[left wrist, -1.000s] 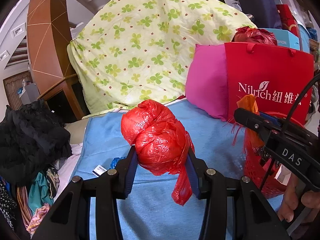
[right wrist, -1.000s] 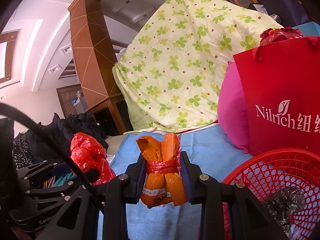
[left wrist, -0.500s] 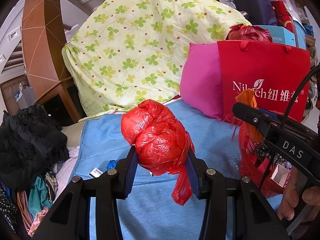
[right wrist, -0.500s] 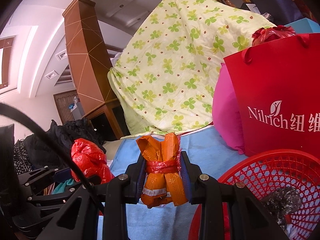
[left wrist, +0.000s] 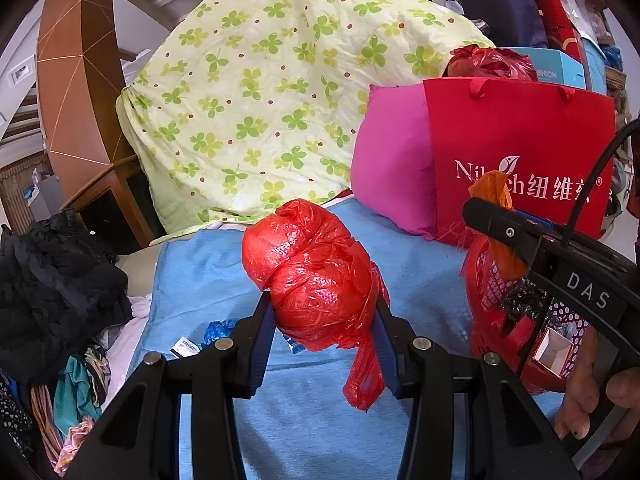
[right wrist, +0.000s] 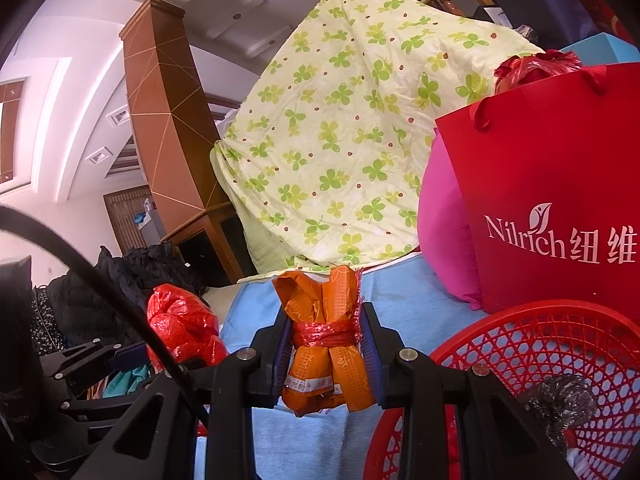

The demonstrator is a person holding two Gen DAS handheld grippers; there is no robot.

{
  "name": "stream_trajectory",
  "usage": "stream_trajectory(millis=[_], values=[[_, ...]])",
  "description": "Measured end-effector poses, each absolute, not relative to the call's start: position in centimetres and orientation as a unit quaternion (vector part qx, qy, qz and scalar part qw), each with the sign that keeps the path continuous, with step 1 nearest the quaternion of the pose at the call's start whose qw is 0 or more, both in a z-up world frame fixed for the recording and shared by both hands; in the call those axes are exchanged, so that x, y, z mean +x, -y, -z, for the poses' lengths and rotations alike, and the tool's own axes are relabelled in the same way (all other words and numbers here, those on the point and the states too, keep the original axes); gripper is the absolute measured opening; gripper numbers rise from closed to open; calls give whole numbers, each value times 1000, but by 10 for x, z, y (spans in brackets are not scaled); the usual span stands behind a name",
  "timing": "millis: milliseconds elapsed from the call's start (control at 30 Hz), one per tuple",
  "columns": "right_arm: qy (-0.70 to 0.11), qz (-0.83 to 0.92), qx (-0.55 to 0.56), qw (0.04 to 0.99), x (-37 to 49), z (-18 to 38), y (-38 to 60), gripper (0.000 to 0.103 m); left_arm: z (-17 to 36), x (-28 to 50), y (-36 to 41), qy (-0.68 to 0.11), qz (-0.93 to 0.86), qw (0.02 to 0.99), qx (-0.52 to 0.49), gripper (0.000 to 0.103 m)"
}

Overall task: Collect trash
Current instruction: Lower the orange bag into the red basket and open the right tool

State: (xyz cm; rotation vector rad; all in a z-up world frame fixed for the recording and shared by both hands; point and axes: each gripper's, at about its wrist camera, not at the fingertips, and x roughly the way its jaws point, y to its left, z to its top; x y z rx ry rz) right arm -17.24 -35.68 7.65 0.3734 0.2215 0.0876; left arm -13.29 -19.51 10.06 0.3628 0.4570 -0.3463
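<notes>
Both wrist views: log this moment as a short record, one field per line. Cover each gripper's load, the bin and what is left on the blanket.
left gripper: shut on red plastic bag bundle
right gripper: shut on orange wrapper bundle, tied round the middle with red strip
bin: red mesh basket, to the right, on the blue blanket
basket contents: crumpled dark plastic, small open box
still on blanket: blue scrap, small white label
backdrop: red paper bag, pink cushion, clover quilt

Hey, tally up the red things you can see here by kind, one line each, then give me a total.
Knotted red plastic bags: 2, one in the left gripper at, one behind the paper bag
Red paper shopping bag: 1
Red plastic mesh basket: 1
Total: 4
</notes>
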Motion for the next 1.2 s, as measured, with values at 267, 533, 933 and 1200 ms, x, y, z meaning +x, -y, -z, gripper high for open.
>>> stream_trajectory(millis=[267, 533, 933, 1200], values=[[-111, -36, 187, 976, -176, -77, 364, 34, -98, -133, 199, -227, 176, 941, 179, 48], [-111, -27, 187, 976, -180, -77, 371, 34, -97, -134, 207, -229, 182, 939, 181, 48], [-108, -9, 191, 976, -190, -76, 388, 34, -96, -136, 223, -226, 198, 935, 189, 48], [-110, 10, 207, 972, -197, -74, 408, 34, -97, -138, 238, -236, 244, 926, 167, 48]])
